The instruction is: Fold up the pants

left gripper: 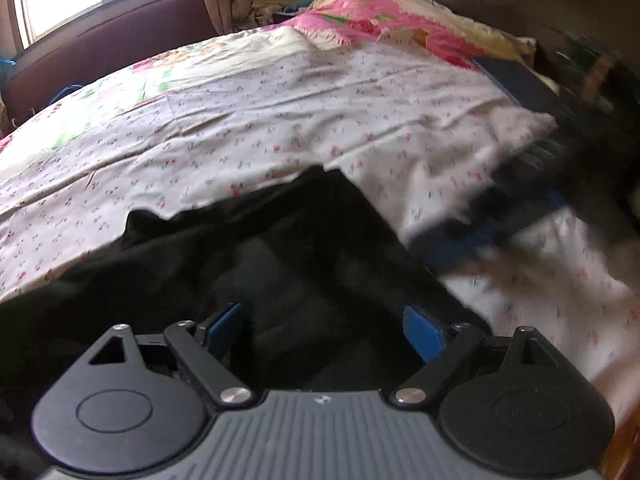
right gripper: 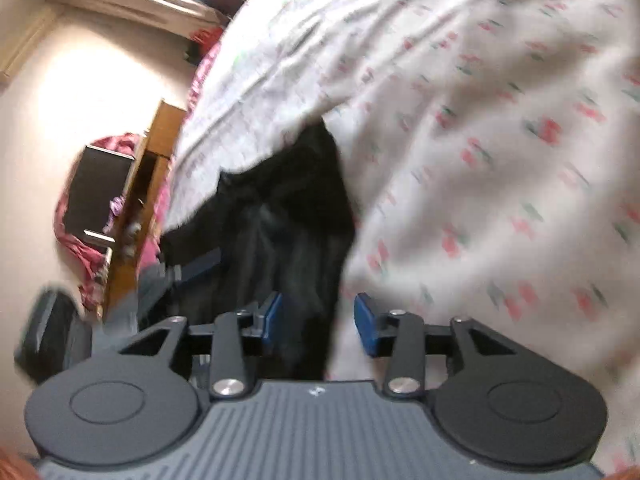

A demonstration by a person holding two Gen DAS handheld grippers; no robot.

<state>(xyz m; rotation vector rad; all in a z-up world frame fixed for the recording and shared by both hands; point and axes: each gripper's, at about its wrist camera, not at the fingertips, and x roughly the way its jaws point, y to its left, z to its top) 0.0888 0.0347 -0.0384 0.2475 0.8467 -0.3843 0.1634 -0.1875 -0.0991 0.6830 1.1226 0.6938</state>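
Black pants [left gripper: 248,256] lie bunched on the floral bedsheet [left gripper: 240,128] near the bed's near edge. My left gripper [left gripper: 324,330] is open, its blue pads wide apart just above the black cloth. The right gripper [left gripper: 512,208] shows as a dark blur at the right of the left wrist view. In the right wrist view the pants [right gripper: 288,208] run up from between the pads. My right gripper [right gripper: 318,320] is open, with the cloth's edge lying between its jaws. The left gripper [right gripper: 192,268] shows blurred at the pants' left side.
The sheet [right gripper: 480,120] fills the right of the right wrist view. A pink patterned blanket [left gripper: 372,20] lies at the bed's far end. A dark blue flat item [left gripper: 516,80] sits at the bed's right edge. A wooden cabinet [right gripper: 144,184] and pink cloth stand on the floor beside the bed.
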